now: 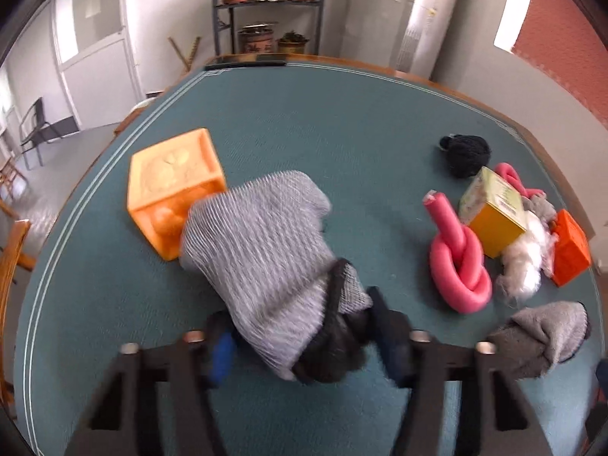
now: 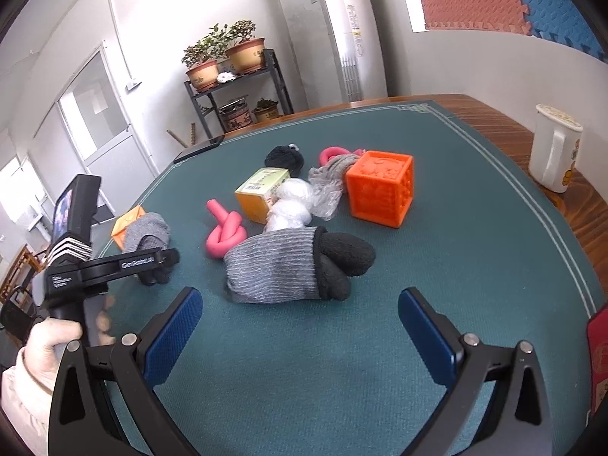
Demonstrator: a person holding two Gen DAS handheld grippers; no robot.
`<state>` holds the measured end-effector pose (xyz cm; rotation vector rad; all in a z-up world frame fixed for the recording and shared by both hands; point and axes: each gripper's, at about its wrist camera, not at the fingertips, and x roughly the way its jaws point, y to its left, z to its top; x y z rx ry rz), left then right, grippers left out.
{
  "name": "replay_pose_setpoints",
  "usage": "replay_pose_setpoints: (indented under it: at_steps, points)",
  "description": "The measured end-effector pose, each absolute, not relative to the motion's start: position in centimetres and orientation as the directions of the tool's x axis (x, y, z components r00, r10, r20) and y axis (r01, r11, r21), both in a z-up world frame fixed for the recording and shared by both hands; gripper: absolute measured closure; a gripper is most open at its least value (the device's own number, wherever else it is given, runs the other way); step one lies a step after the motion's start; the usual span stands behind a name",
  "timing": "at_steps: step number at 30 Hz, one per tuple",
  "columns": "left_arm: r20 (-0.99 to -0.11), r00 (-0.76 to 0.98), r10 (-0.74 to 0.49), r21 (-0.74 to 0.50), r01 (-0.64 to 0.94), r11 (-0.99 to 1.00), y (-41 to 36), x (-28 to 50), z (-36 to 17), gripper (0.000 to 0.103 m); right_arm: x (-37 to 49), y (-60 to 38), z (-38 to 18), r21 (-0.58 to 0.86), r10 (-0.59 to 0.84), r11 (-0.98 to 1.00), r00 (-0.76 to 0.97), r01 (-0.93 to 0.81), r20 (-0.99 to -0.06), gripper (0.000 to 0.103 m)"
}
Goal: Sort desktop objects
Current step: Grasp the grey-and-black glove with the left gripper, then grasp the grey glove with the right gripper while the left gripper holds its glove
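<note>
- Step in hand: left gripper (image 1: 304,345) grabbing a glove (image 1: 262,250), lower middle of left view; jaws narrowed around its dark finger end, pads look pressed on the knit.
- Frame is blurred, so grip depth unclear.
- Glove: grey ribbed knit body, black fingers, limp, leaning on an orange cube (image 1: 171,186) at its far end.
- Right gripper (image 2: 300,326) hovers with jaws wide, nothing between them; 2nd glove (image 2: 288,266) lies flat just ahead, centre of right view.
- Next, likely: lift glove clear of cube, carry to its group; soft fabric may sag or slip.
- Surface (image 1: 342,114): green mat, clutter pile at right.
</note>
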<state>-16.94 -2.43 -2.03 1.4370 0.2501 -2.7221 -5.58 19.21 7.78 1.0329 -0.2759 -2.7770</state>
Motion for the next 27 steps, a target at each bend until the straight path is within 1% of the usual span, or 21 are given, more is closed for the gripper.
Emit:
replay_pose_setpoints:
  at_steps: [3, 6, 11, 15, 18, 23, 27]
  points:
    - [-0.821, -0.570, 0.037, -0.119, 0.107, -0.987, -2.4, -15.7, -1.8, 0.067, -5.4, 19.4, 8.0, 0.215, -0.200, -0.973, -0.763, 0.083, -0.614, 0.002]
    - [-0.815, -0.579, 0.040, -0.124, 0.105, -0.987, -2.7, -14.2, -1.1, 0.071, -5.5, 19.4, 8.0, 0.207, -0.192, -0.975, -0.769, 0.080, -0.609, 0.002]
    - [-0.793, -0.604, 0.081, -0.149, 0.063, -0.987, -3.8, -12.8, 2.3, 0.071, -6.1, 19.6, 7.3, 0.226, -0.213, -0.970, -0.752, 0.088, -0.623, 0.002]
    - [-0.766, -0.631, 0.122, -0.174, 0.021, -0.984, -4.6, -10.5, 4.7, 0.071, -7.3, 20.3, 6.9, 0.306, -0.274, -0.948, -0.714, 0.089, -0.644, 0.002]
    - [-0.762, -0.631, 0.142, -0.187, 0.004, -0.982, -4.9, -9.8, 5.9, 0.071, -8.6, 20.5, 6.7, 0.361, -0.314, -0.930, -0.678, 0.076, -0.665, 0.002]
    - [-0.775, -0.612, 0.154, -0.198, 0.005, -0.980, -4.2, -10.5, 6.2, 0.071, -10.6, 18.4, 6.6, 0.280, -0.270, -0.956, -0.651, 0.092, -0.709, 0.002]
    - [-0.776, -0.617, 0.129, -0.164, 0.000, -0.987, -3.7, -11.5, 6.4, 0.071, -12.1, 16.7, 6.0, 0.206, -0.220, -0.974, -0.642, 0.098, -0.734, 0.002]
